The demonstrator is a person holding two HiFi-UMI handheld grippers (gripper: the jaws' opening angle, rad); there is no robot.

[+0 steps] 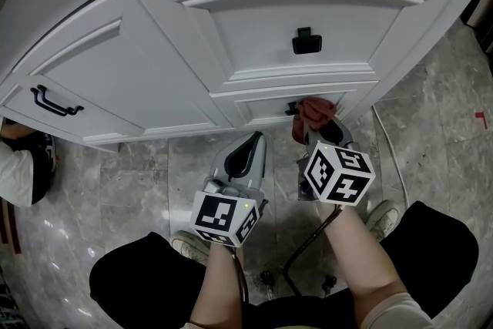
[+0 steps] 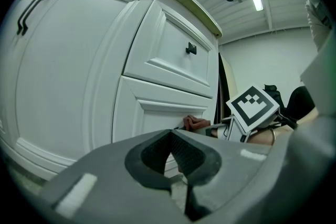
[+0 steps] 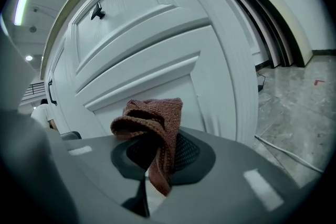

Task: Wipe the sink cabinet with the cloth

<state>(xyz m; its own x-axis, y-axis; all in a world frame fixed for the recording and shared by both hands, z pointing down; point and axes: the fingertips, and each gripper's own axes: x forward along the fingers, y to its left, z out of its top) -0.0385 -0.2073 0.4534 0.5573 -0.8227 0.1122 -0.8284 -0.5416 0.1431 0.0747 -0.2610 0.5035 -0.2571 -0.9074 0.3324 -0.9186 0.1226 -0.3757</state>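
**Sink-cabinet front during wiping, seen from beside the person.** The white, curved-front, panelled sink cabinet [image 1: 254, 35] fills the upper half of the head view and bows outward toward the person. The person faces it from close by, over a grey marble-tiled floor [image 1: 131, 173]. The cabinet front is divided into framed panels, and the one being worked on is the lower panel [image 1: 262, 108] beneath the central drawer.

The right tool [image 1: 317, 133], grey-bodied with a marker cube at its rear, is aimed at this panel and clamped on a rust-red knitted cloth [image 1: 312, 113]. In the right gripper view the cloth [image 3: 152, 128] is bunched above the pads with one tail hanging between them. This presumably puts a soft wad, not hard plastic, against the paint. The wad lies at the panel's upper rail and appears to touch it, though contact cannot be confirmed.

The left tool [image 1: 248, 149] is held lower and to the left, apart from the cabinet, its jaws closed together on nothing. It is probably kept there to stay out of the wiping path.

A black square knob [image 1: 306, 41] is on the drawer above, and a black bar handle [image 1: 55, 102] is on the far-left door. A second small dark knob [image 1: 290, 109] lies just beside the cloth, and the knit could snag on it. No streaks are visible, so how much of the wiping is done cannot be judged.
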